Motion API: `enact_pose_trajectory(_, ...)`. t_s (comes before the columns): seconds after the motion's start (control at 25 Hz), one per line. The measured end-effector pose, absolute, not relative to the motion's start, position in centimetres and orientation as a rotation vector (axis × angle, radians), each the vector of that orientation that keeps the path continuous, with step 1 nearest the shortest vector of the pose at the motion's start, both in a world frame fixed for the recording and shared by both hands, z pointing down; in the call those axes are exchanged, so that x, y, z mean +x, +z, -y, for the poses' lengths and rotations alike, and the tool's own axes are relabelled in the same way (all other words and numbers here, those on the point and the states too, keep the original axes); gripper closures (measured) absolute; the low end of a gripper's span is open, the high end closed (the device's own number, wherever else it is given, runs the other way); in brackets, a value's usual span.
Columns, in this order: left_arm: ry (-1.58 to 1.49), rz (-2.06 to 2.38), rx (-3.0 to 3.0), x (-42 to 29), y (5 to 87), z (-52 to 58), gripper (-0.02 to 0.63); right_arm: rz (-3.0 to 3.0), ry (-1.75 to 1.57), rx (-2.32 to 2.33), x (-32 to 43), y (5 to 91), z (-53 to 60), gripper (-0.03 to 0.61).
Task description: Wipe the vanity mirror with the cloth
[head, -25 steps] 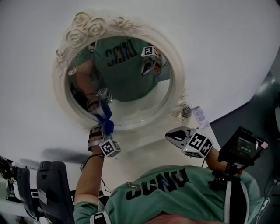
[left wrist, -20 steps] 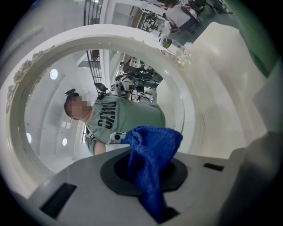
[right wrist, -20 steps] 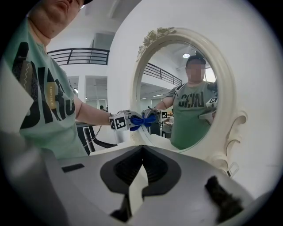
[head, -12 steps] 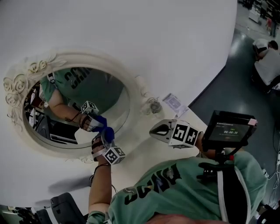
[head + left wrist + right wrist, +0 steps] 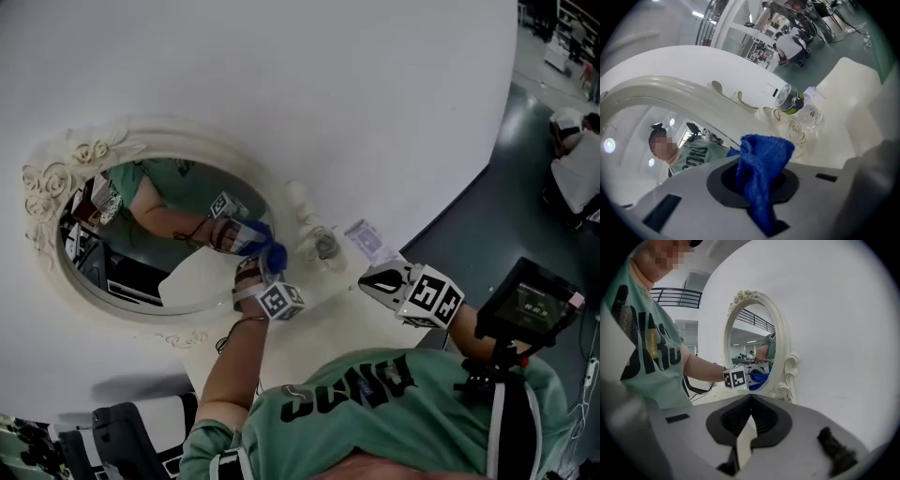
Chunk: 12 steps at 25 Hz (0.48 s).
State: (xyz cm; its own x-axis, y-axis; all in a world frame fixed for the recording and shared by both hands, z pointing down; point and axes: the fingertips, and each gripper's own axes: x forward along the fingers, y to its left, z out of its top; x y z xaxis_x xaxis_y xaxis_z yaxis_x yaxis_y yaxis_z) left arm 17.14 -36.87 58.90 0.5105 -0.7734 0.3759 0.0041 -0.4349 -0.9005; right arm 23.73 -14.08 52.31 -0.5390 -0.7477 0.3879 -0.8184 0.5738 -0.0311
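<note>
An oval vanity mirror in a cream carved frame (image 5: 56, 178) hangs on the white wall. Its glass (image 5: 159, 248) reflects the person and the left gripper. My left gripper (image 5: 267, 272) is shut on a blue cloth (image 5: 272, 251), and the cloth is pressed on the glass by the mirror's right rim. The left gripper view shows the cloth (image 5: 761, 168) bunched between the jaws, with the frame (image 5: 670, 91) arching above. My right gripper (image 5: 386, 279) hovers over the table to the right of the mirror, shut and holding nothing. In the right gripper view, the mirror frame (image 5: 780, 333) and the left gripper (image 5: 752, 376) lie ahead.
A small glass jar (image 5: 325, 246) with a green lid (image 5: 790, 99) and a flat packet (image 5: 367, 242) sit on the white table (image 5: 328, 323) beside the mirror's foot. Dark floor (image 5: 478, 225) drops away on the right. A screen device (image 5: 530, 305) rides near my right forearm. Grey chairs (image 5: 122, 441) stand at lower left.
The left gripper has carried the cloth across the glass from the mirror's lower left to its right rim. The head view has swung, and the right gripper stays beside the mirror.
</note>
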Motion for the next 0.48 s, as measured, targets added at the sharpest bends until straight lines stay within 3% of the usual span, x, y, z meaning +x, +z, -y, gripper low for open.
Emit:
enact_pose_trajectory(0.28, -0.915, -0.748, -1.980, 15.5, 54.9, 33.5, 0.563, 2.528, 0.228, 1.235, 23.6, 50.0, 13.4, 0.568)
enact_pose_trajectory(0.48, -0.713, -0.807, -2.389, 7.7, 52.1, 25.5, 0.563, 2.646, 0.246, 1.247, 18.4, 48.2, 13.4, 0.568)
